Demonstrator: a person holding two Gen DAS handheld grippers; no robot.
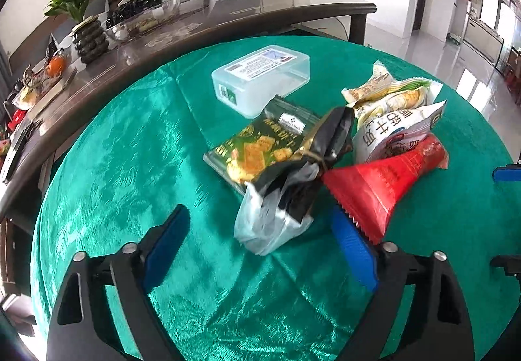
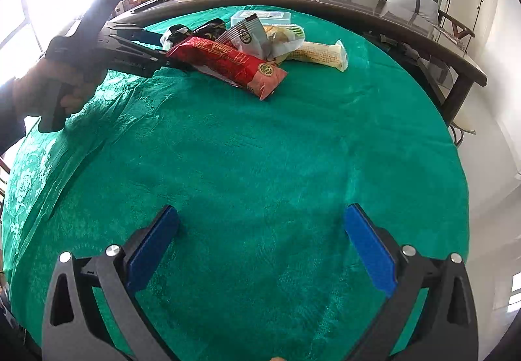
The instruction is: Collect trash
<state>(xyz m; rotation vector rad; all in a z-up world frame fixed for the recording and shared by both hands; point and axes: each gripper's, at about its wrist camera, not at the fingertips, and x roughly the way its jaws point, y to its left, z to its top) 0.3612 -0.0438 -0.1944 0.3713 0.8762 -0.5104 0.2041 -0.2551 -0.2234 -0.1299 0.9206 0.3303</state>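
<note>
The left wrist view looks close down over the heap of crumpled snack wrappers [image 1: 374, 139], which the right wrist view shows farther off at upper centre [image 2: 247, 48] across the green-clothed round table [image 2: 260, 165].

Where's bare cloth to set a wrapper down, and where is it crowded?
Bare green tablecloth lies between the right tongs and the red wrapper. Crowded: red wrapper, white wrappers, green cracker pack and clear plastic box, where the left tongs straddle a crumpled bag.
</note>
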